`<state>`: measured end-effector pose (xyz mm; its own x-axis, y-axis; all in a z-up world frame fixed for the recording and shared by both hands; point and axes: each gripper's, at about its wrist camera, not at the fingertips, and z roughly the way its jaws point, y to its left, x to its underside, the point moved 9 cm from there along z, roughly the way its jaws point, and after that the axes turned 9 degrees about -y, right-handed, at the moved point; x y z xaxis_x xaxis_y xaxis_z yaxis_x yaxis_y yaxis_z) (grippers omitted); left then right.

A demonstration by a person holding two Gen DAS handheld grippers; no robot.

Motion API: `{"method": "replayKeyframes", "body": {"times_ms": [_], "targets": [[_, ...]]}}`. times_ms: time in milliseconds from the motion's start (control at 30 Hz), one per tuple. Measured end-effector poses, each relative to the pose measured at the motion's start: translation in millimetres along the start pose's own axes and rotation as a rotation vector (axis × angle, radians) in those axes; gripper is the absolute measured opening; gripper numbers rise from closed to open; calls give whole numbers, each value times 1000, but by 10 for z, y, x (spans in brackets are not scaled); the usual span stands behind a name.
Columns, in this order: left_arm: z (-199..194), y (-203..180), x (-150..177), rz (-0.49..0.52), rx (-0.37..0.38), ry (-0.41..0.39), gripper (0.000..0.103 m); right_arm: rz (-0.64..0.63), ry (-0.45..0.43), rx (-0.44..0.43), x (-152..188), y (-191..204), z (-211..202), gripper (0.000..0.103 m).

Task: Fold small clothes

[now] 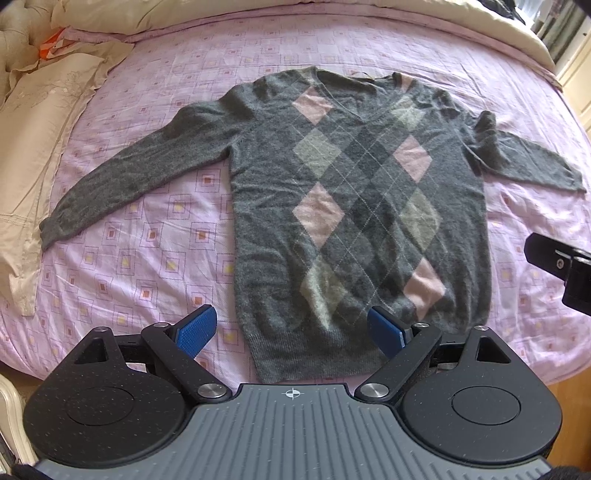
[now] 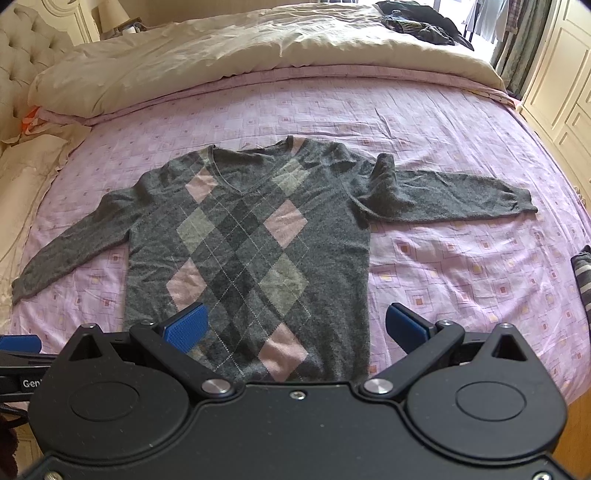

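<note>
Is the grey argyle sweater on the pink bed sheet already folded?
No, the grey argyle sweater lies flat and face up on the pink patterned bed sheet, with both sleeves spread out to the sides.

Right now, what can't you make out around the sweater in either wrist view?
- Sweater hem: right wrist view, hidden behind right gripper body.
- Dark clothes pile: right wrist view, too far to identify.
- Striped item: cut by right edge.
- Right gripper's fingers: left wrist view, cut by the edge.
</note>
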<state>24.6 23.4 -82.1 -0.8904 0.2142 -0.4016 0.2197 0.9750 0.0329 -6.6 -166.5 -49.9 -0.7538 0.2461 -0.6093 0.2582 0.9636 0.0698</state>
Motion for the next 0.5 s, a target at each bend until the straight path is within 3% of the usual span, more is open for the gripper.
{"method": "replayKeyframes", "body": {"times_ms": [500], "targets": [[-4,145,-78,-24,-41,-27,89,21,12,-18,-1,101,46,102]]}}
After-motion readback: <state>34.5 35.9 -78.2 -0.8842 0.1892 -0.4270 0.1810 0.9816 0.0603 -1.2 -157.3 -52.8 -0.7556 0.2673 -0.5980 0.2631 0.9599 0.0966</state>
